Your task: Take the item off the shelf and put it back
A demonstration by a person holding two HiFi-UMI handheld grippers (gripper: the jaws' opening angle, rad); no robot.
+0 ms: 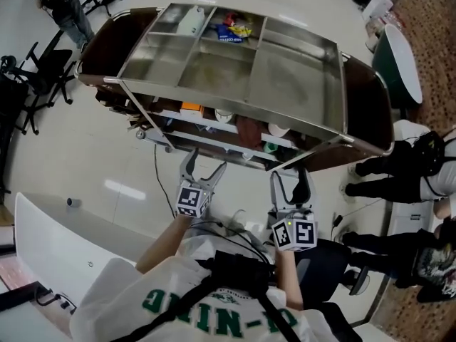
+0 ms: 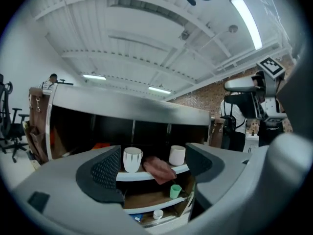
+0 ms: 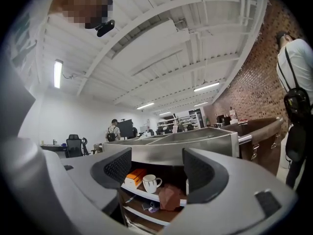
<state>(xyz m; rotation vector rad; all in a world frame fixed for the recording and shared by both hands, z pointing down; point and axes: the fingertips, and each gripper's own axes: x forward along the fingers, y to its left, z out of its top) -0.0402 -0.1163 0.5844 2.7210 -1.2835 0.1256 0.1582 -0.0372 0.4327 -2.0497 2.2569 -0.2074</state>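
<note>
A steel-topped cart [image 1: 285,70] stands in front of me with open shelves below. On its upper shelf [image 2: 146,176] stand a patterned white mug [image 2: 132,159], a crumpled reddish-brown cloth [image 2: 159,169] and a plain white cup [image 2: 177,155]. A green cup [image 2: 175,191] sits one shelf lower. The right gripper view adds an orange box [image 3: 134,178] left of the mug [image 3: 150,182] and cloth [image 3: 170,197]. My left gripper [image 1: 206,159] [image 2: 152,166] and right gripper [image 1: 289,173] [image 3: 156,173] hover short of the shelves, jaws apart and empty.
Snack packets [image 1: 234,28] and a white bottle [image 1: 191,21] lie in the cart's top tray. A person [image 1: 399,162] stands close on the right. Office chairs [image 1: 35,70] are at the left, a white table [image 1: 43,248] at lower left and a round table [image 1: 402,59] at upper right.
</note>
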